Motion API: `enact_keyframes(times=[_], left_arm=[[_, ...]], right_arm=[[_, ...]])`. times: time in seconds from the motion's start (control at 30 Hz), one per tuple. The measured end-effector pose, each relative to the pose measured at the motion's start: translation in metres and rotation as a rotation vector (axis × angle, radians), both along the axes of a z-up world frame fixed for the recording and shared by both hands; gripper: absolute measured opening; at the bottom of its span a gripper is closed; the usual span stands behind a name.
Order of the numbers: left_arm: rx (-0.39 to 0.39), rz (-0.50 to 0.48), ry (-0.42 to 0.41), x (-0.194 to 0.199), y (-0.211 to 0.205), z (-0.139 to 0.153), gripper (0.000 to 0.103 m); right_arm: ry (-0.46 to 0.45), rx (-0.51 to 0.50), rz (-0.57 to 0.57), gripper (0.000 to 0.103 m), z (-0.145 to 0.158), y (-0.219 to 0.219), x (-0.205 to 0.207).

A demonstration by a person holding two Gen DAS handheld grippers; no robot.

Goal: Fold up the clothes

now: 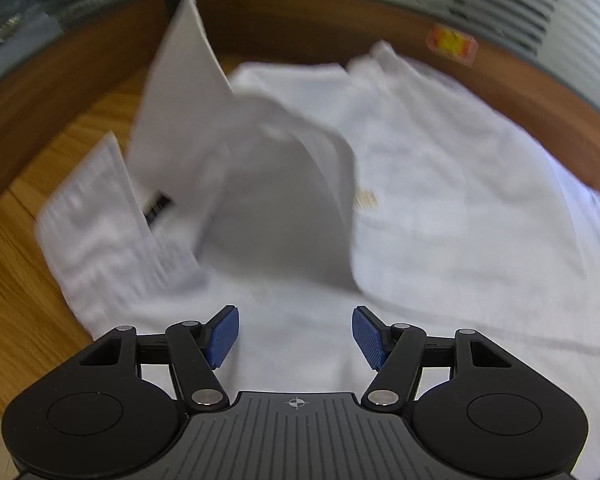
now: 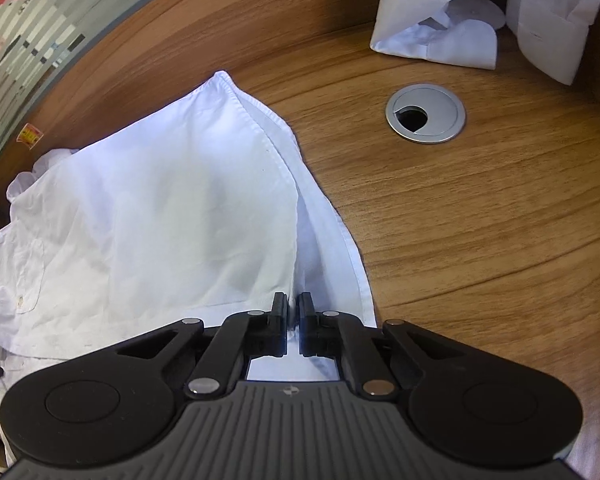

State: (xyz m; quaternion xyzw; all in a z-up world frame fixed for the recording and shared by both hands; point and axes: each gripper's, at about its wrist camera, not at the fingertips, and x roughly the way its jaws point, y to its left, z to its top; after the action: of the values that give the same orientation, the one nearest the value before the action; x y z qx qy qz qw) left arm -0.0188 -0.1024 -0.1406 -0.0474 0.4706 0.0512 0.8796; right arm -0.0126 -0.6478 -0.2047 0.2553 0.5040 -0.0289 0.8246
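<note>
A white shirt (image 1: pixel 440 200) lies spread on the wooden table, blurred in the left wrist view; its collar (image 1: pixel 176 92) stands up at the left, with a black label below it. My left gripper (image 1: pixel 295 334) hovers open over the shirt's near part, nothing between its blue pads. In the right wrist view the same white shirt (image 2: pixel 160 216) lies folded over, its hemmed edge running toward me. My right gripper (image 2: pixel 293 308) is shut on a fold of this shirt near its right edge.
A silver cable grommet (image 2: pixel 426 113) sits in the wooden table (image 2: pixel 480 220) right of the shirt. More white clothing (image 2: pixel 480 12) is piled at the far right corner. A raised wooden rim (image 1: pixel 320 20) bounds the back, with an orange sticker (image 1: pixel 452 45) on it.
</note>
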Motion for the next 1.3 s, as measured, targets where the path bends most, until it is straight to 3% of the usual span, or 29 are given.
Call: enact_keyframes(times=[0.13, 0.27, 0.53, 0.63, 0.73, 0.8, 0.97, 1.3], left_arm=[[0.02, 0.026, 0.009, 0.026, 0.014, -0.002, 0.045], [0.039, -0.029, 0.074, 0.053, 0.016, -0.016, 0.034], [0.02, -0.342, 0.097, 0.071, -0.026, -0.033, 0.033], [0.04, -0.409, 0.093, 0.072, -0.04, -0.036, 0.041], [0.013, -0.436, 0.09, 0.074, -0.042, -0.035, 0.042], [-0.051, -0.473, 0.104, 0.076, -0.043, -0.033, 0.034], [-0.078, -0.544, 0.081, 0.088, -0.065, -0.027, 0.033], [-0.127, -0.511, 0.041, 0.115, -0.085, -0.018, 0.033]], right_arm=[[0.01, -0.021, 0.005, 0.006, 0.0, 0.003, 0.001], [0.016, -0.037, 0.014, 0.006, 0.0, 0.007, 0.004], [0.019, -0.061, 0.024, 0.007, 0.001, 0.01, 0.005], [0.018, -0.054, 0.019, 0.007, 0.001, 0.009, 0.005], [0.014, -0.047, 0.015, 0.007, 0.0, 0.008, 0.004], [0.011, -0.042, 0.01, 0.007, 0.0, 0.007, 0.003], [0.008, -0.036, 0.004, 0.007, -0.001, 0.006, 0.002], [0.0, -0.027, 0.003, 0.007, -0.002, 0.004, 0.001]])
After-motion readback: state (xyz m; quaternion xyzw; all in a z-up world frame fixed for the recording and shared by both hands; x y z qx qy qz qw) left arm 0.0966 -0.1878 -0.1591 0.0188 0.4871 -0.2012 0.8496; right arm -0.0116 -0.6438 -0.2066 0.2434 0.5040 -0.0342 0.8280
